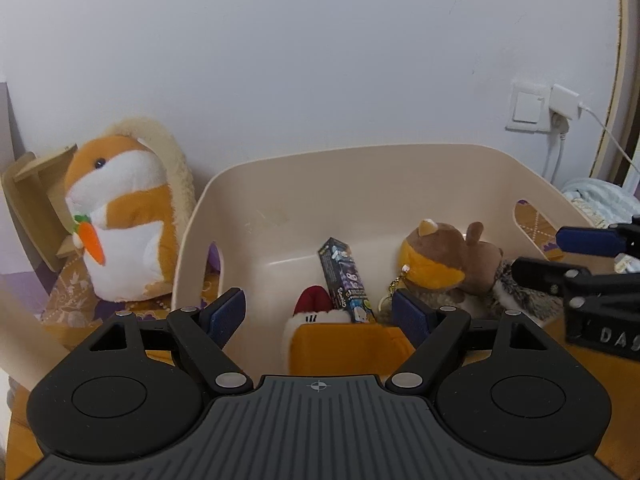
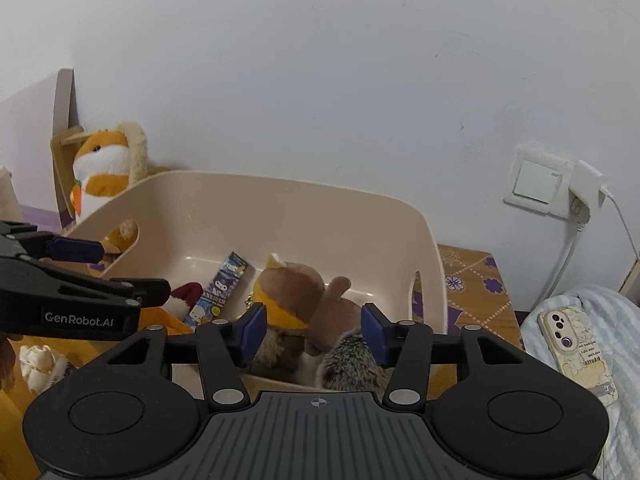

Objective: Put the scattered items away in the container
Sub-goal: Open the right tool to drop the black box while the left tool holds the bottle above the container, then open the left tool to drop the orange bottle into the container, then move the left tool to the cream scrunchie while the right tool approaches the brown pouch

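A beige plastic bin (image 1: 360, 152) (image 2: 280, 184) stands against the wall. Inside lie a brown and orange plush (image 1: 444, 260) (image 2: 296, 292), a grey furry toy (image 1: 520, 296) (image 2: 352, 364), a dark printed box (image 1: 346, 284) (image 2: 220, 292), a red and white plush (image 1: 314, 300) and an orange item (image 1: 344, 344). My left gripper (image 1: 320, 314) (image 2: 134, 270) hovers open over the bin's near left part, gripping nothing. My right gripper (image 2: 312, 332) (image 1: 538, 252) hangs over the furry toy and the brown plush, jaws apart, pads off them.
A big orange and white hamster plush with a carrot (image 1: 120, 216) (image 2: 104, 172) leans on the wall left of the bin, beside a wooden stand (image 1: 32, 196). A phone (image 2: 576, 348) lies on striped cloth at the right. A white crumpled thing (image 2: 40, 364) sits near left. A wall socket (image 1: 532, 108) holds a charger.
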{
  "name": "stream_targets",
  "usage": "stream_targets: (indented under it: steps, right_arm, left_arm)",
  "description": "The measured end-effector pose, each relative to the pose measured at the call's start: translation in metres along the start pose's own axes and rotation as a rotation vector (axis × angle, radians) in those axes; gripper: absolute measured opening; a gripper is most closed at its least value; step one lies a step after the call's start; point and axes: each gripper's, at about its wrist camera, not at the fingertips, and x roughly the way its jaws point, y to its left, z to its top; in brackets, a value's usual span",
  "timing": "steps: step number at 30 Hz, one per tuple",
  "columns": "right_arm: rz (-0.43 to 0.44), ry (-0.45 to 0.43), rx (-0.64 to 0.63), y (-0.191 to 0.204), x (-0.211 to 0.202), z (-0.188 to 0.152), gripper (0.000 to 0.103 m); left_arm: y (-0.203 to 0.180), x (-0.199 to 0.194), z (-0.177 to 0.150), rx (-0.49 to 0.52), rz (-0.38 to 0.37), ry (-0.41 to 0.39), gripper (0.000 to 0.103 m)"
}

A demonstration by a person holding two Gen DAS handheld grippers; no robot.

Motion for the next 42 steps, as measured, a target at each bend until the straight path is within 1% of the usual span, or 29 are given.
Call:
stream_targets:
  steps: [4, 9, 13, 18, 20, 22, 23, 24, 26, 31, 32, 34, 37, 42]
  right_arm:
    - [-0.009, -0.051, 0.005, 0.003, -0.024, -0.004, 0.061]
    - [0.01, -0.089, 0.033, 0.008, -0.053, -0.022, 0.065]
    - [0.017, -0.116, 0.034, 0.022, -0.077, -0.043, 0.071]
    - [0.005, -0.132, 0.001, 0.046, -0.098, -0.071, 0.077]
    - [-0.018, -0.123, -0.028, 0.058, -0.102, -0.084, 0.078]
    - [-0.032, -0.104, -0.046, 0.068, -0.104, -0.095, 0.079]
    - [-0.03, -0.091, -0.043, 0.072, -0.104, -0.1, 0.082]
    - [-0.027, -0.079, -0.033, 0.074, -0.104, -0.104, 0.086]
    - [-0.018, -0.058, -0.003, 0.077, -0.103, -0.112, 0.089]
    - [-0.024, -0.03, 0.051, 0.082, -0.101, -0.122, 0.089]
    - [-0.024, -0.022, 0.068, 0.083, -0.1, -0.123, 0.091]
    - [-0.016, 0.002, 0.107, 0.083, -0.096, -0.125, 0.094]
    - [-0.002, 0.049, 0.167, 0.082, -0.088, -0.127, 0.095]
    - [-0.001, 0.126, 0.265, 0.081, -0.073, -0.133, 0.095]
  left_arm:
    - [0.0, -0.022, -0.01, 0.017, 0.008, -0.057, 0.082]
    - [-0.001, -0.057, -0.027, 0.067, 0.027, -0.142, 0.085]
    - [0.002, -0.08, -0.044, 0.116, 0.015, -0.161, 0.085]
    - [0.009, -0.093, -0.074, 0.222, 0.014, -0.159, 0.086]
    - [0.014, -0.094, -0.084, 0.265, 0.026, -0.147, 0.086]
    - [0.021, -0.092, -0.093, 0.286, 0.035, -0.124, 0.086]
    - [0.025, -0.09, -0.097, 0.29, 0.037, -0.111, 0.086]
    - [0.029, -0.09, -0.101, 0.293, 0.038, -0.101, 0.086]
    - [0.036, -0.089, -0.107, 0.301, 0.039, -0.087, 0.086]
    - [0.049, -0.085, -0.118, 0.317, 0.023, -0.061, 0.086]
    - [0.051, -0.083, -0.12, 0.322, 0.02, -0.057, 0.086]
    - [0.055, -0.079, -0.123, 0.329, 0.009, -0.052, 0.086]
    - [0.058, -0.074, -0.127, 0.337, -0.018, -0.058, 0.086]
    - [0.063, -0.061, -0.131, 0.335, -0.094, -0.059, 0.086]
